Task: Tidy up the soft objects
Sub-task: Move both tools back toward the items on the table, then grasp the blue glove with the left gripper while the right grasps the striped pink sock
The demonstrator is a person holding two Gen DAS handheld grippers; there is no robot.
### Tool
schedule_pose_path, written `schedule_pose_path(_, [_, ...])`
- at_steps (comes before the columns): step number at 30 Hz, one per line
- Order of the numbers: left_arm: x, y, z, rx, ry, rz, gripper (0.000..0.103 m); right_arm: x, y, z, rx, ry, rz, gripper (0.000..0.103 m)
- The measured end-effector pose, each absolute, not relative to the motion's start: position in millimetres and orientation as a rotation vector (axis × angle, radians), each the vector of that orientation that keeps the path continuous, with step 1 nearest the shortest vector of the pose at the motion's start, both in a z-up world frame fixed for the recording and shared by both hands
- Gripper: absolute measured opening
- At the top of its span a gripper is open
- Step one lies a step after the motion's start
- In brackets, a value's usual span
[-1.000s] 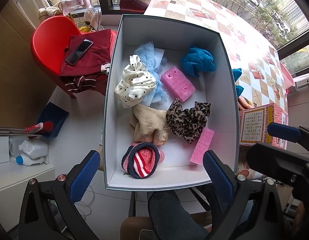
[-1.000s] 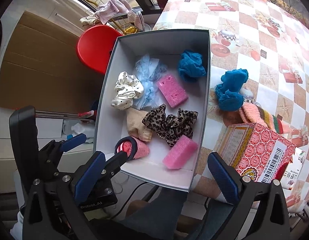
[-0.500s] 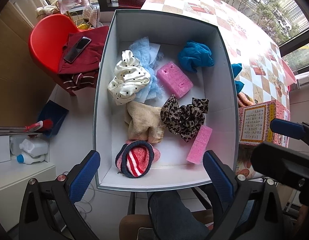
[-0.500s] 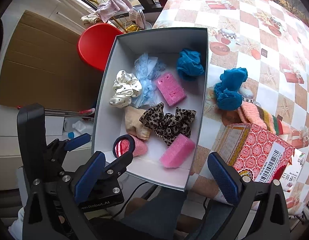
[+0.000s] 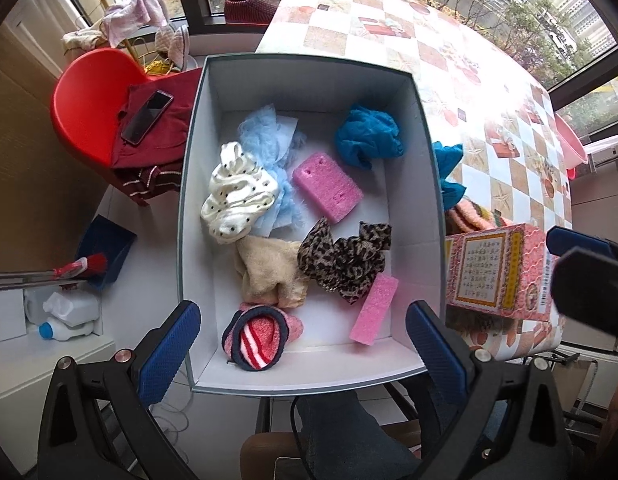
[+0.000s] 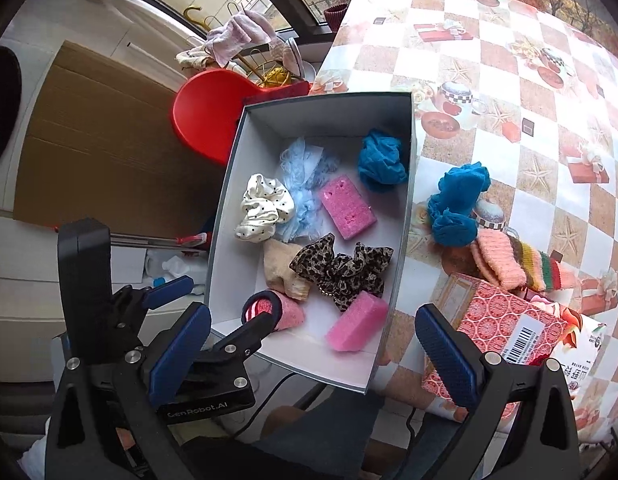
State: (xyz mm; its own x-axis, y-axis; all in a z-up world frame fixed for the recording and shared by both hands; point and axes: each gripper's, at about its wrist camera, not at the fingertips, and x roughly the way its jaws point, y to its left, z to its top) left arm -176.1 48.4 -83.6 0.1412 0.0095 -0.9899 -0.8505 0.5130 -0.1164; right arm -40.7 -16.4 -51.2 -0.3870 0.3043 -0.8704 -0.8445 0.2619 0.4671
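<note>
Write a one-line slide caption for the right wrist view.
Open right claw hovers over a white box of soft items; blue cloth waits outside.

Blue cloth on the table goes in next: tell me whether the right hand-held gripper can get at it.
Probably yes. The right hand-held gripper is open and empty, and the blue cloth lies uncovered on the table beside the box, nothing above it.

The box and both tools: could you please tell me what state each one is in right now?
Box: open, no lid, soft items inside.
Left tool: open, holding nothing.
Right tool: open, holding nothing.
Blue cloth: outside the box, on the table.
Knitted items: outside the box, on the table.
</note>
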Motion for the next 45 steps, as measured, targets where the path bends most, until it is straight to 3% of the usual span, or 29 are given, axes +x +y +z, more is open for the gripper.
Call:
schedule_pose_path(10, [-74,71,-60,-0.786,1.283,0.556,0.103,110,-50,-46,-0.276,1.562,1.091,0.103])
schedule_pose_path(17, [13,74,-87,-0.720,1.381,0.484,0.102,168,-52,-133,-0.273,1.784,0.924,0.103])
schedule_pose_path(25, [35,87,-91,-0.779,1.387,0.532,0.103,161,-24,-216,-0.437,1.934,0.936,0.103])
schedule_pose_path(36, [64,95,-129,-0.811,1.460,0.542,0.102,109,17,-248,-0.971,1.760,0.965,0.103])
schedule_pose_path(45, [91,95,-160,-0.793,1.524,0.510,0.102,151,-8,-242,-1.037,1.566,0.835,0.103])
